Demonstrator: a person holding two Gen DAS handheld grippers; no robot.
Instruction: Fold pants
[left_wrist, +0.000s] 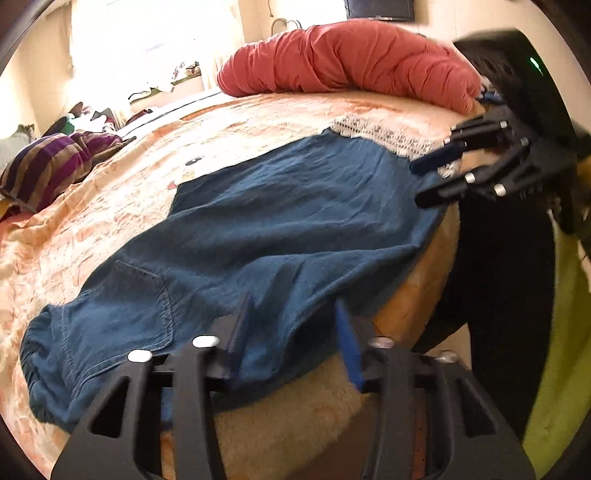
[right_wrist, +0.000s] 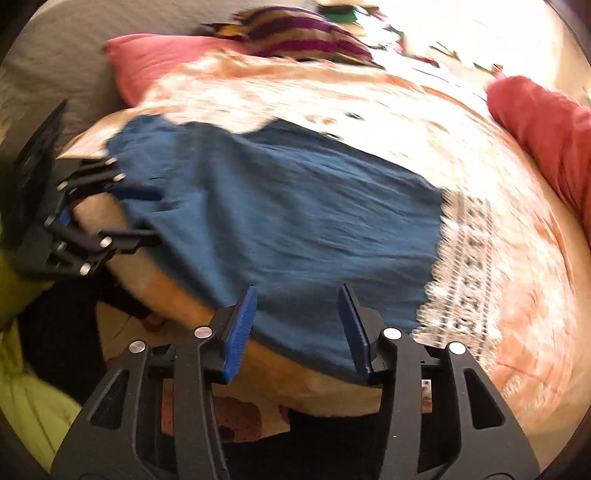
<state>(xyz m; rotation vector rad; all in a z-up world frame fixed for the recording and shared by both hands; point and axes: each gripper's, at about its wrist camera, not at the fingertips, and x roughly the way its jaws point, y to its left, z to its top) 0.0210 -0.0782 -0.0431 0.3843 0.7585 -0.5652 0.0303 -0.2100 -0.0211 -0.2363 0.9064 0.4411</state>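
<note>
One bed (left_wrist: 258, 110) with a peach printed cover carries the blue pants (left_wrist: 280, 221), spread flat along its near edge, lace-trimmed hem toward the red pillow (left_wrist: 351, 59). Left tool (left_wrist: 291, 343) and right tool (right_wrist: 299, 325) both hover released, jaws apart over the cloth edge, gripping nothing.

Blown-out window (left_wrist: 147, 33) glare, fisheye-curved edges, right view seemingly motion-blurred
</note>
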